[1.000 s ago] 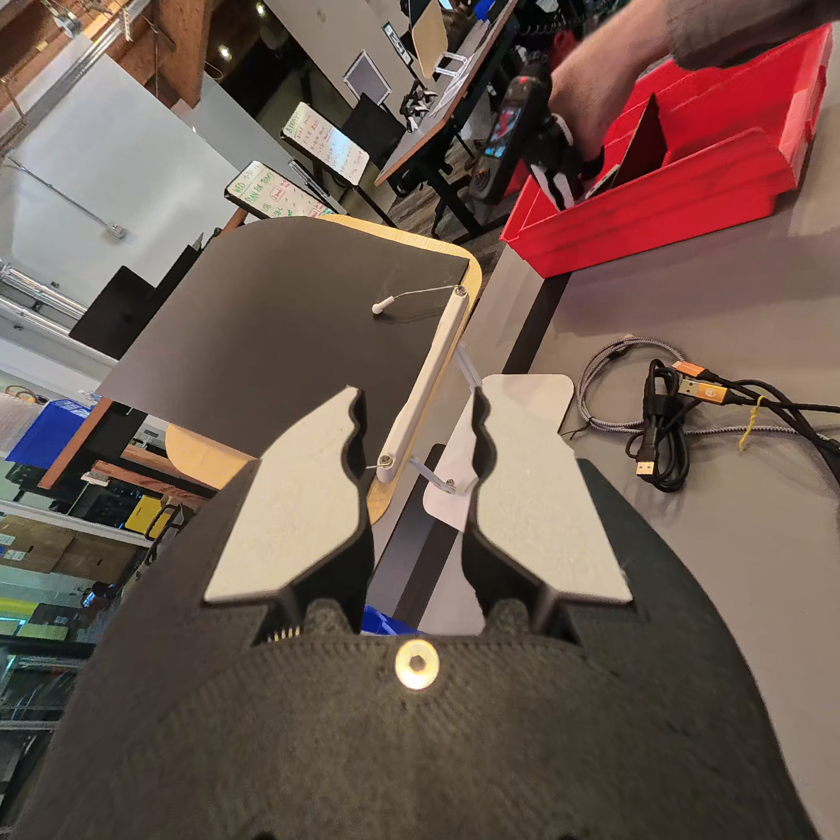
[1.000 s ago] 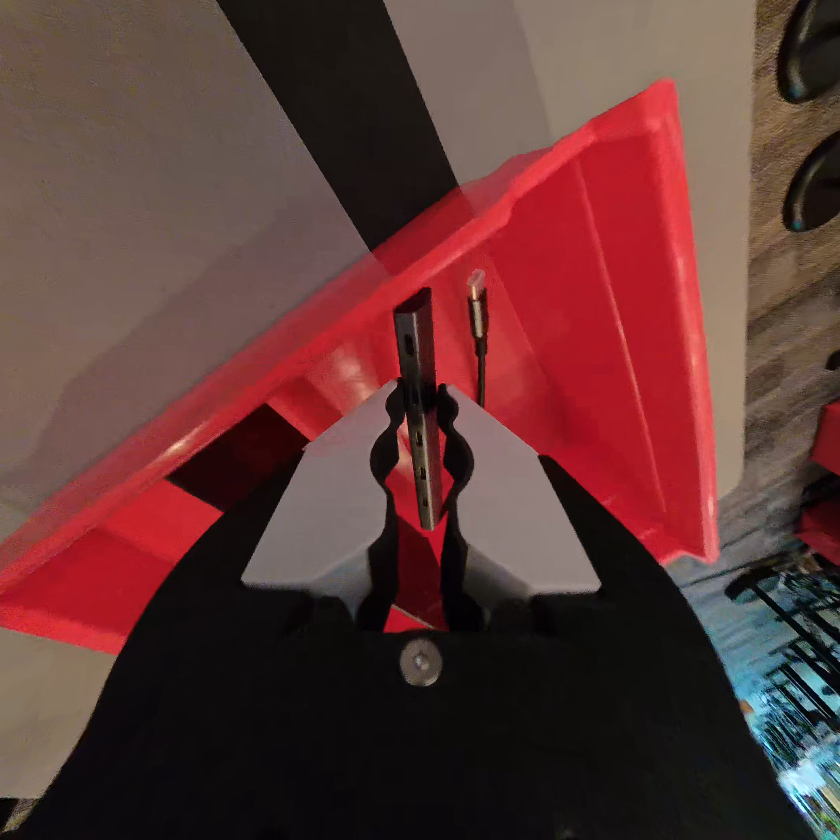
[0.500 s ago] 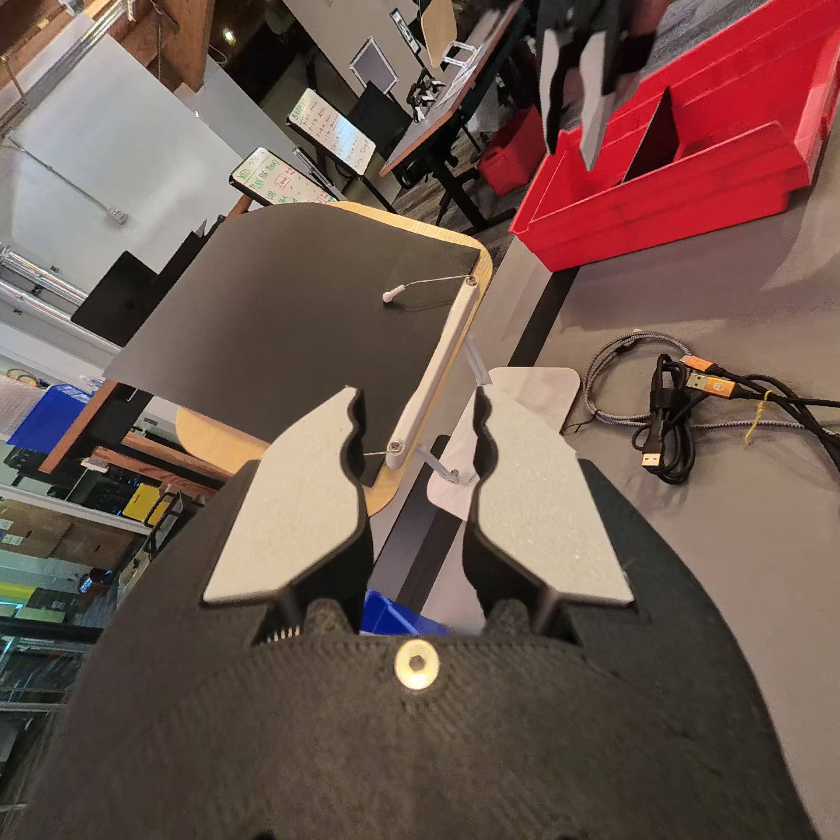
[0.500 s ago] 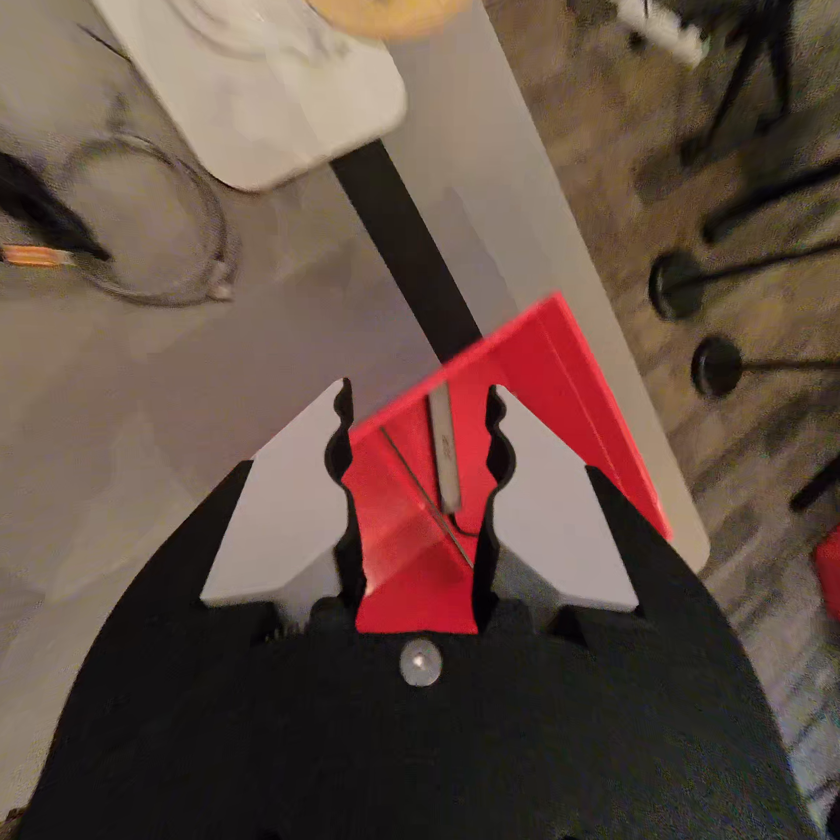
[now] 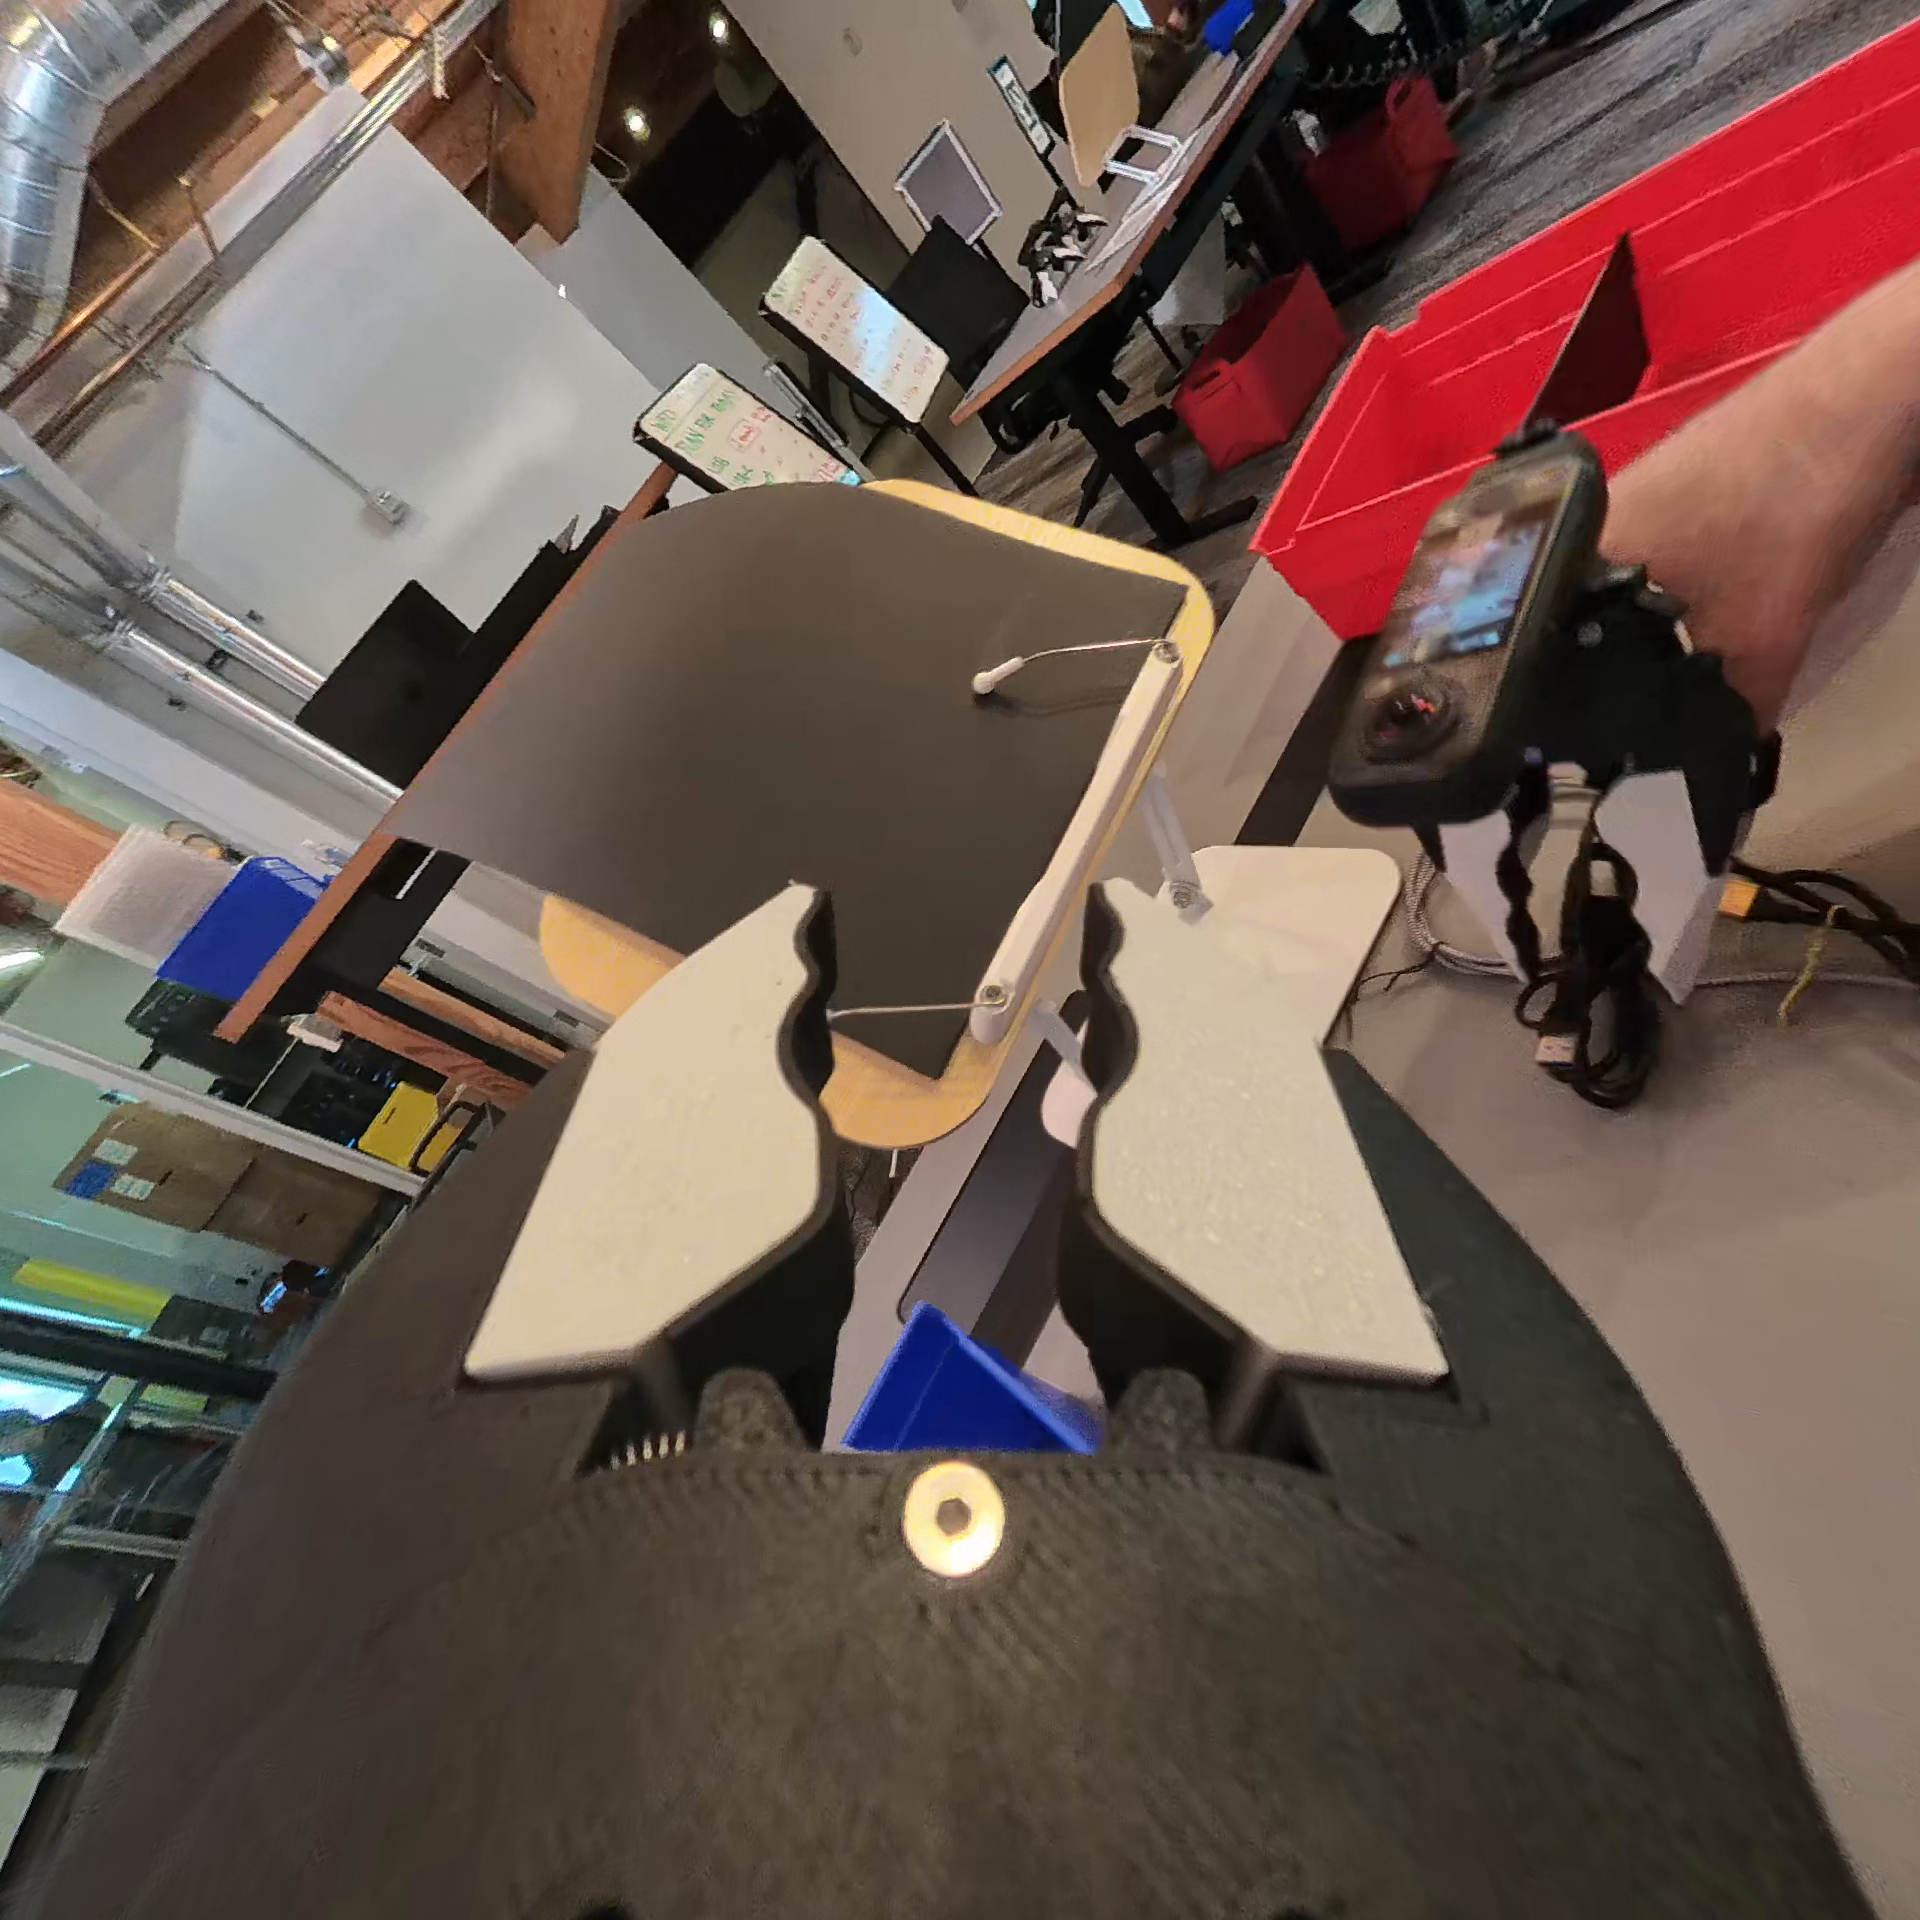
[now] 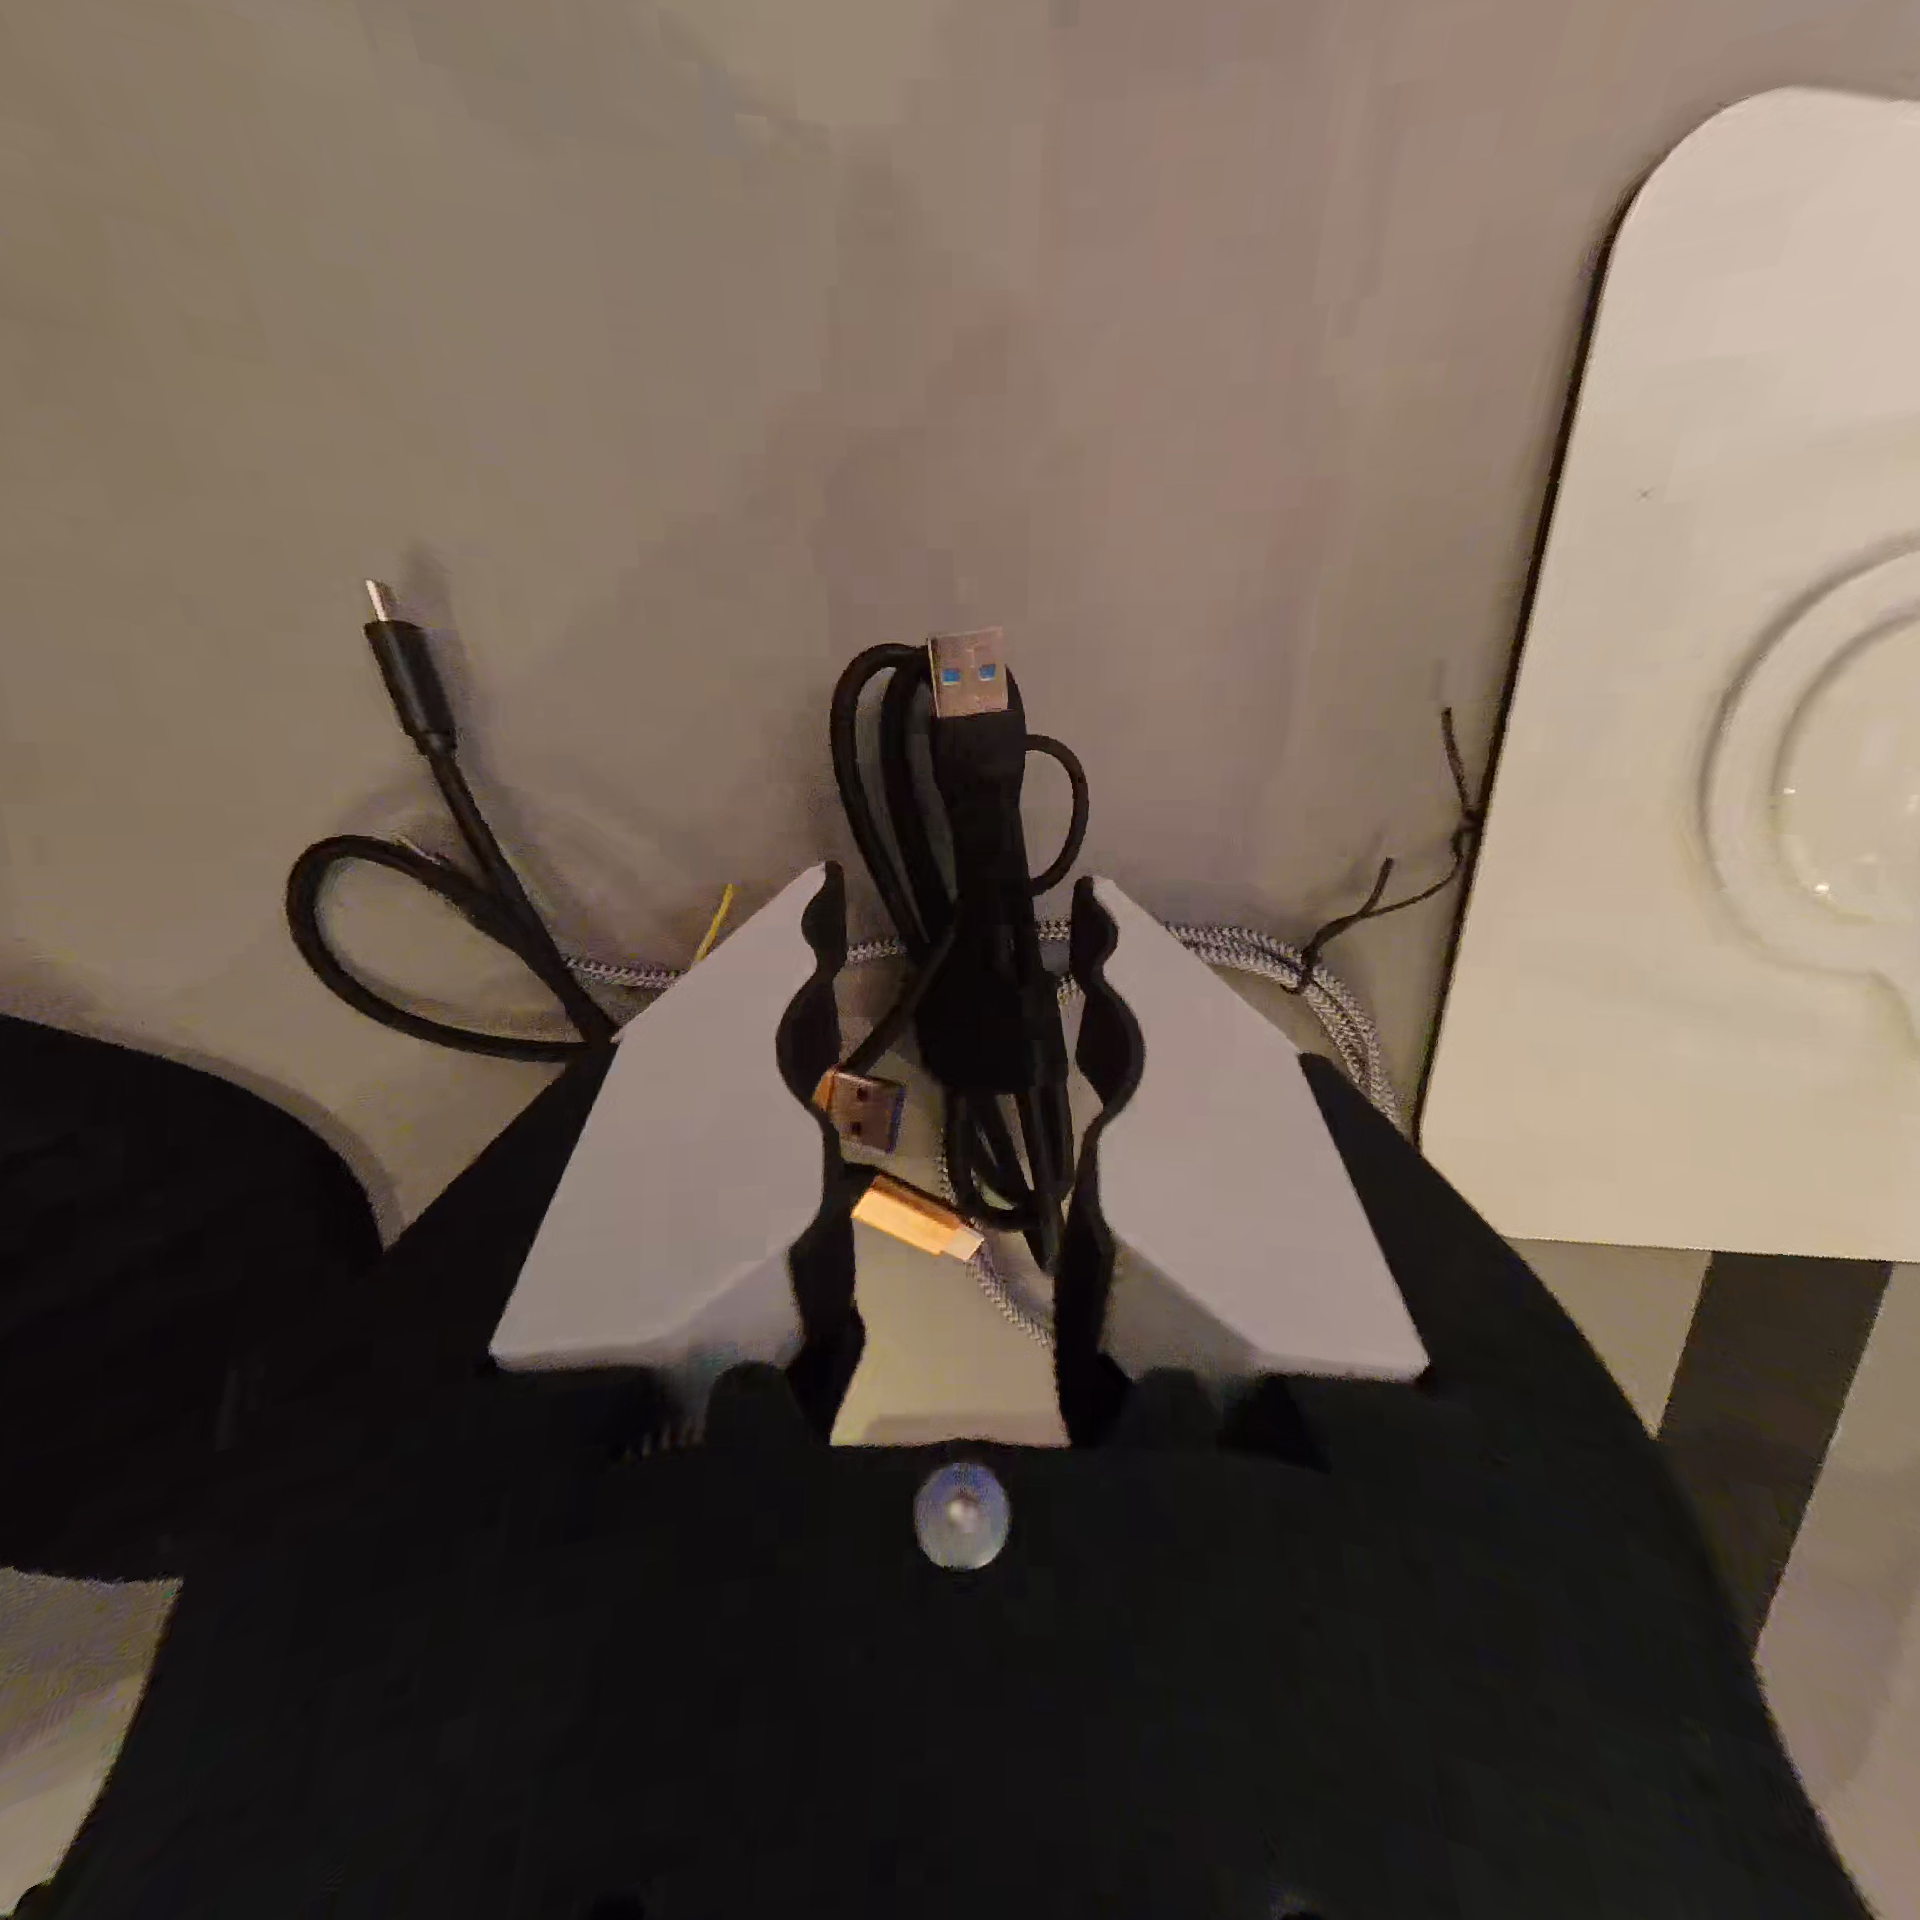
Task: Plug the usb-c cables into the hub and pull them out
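Since half a second ago the right gripper has swung from above the red bin at upper right of the left wrist view down over the bundled black cable at right centre, a hand behind it. Meanwhile the left gripper sits at frame centre as before, fingers spread wide with nothing between them, aimed at a black board on a white stand. No hub shows in either current view. Over in the right wrist view, the right gripper at centre is parted about half way, straddling the bundled black cable without pinching it; its USB-A plug points to the top of the frame. An orange-tipped plug lies low between the fingers, a braided grey cable runs behind, and a loose black cable with a small plug lies at left on the grey table. To do this grasp well, I would settle squarely over one cable only, close near its plug so it can be steered, and avoid snagging the neighbours
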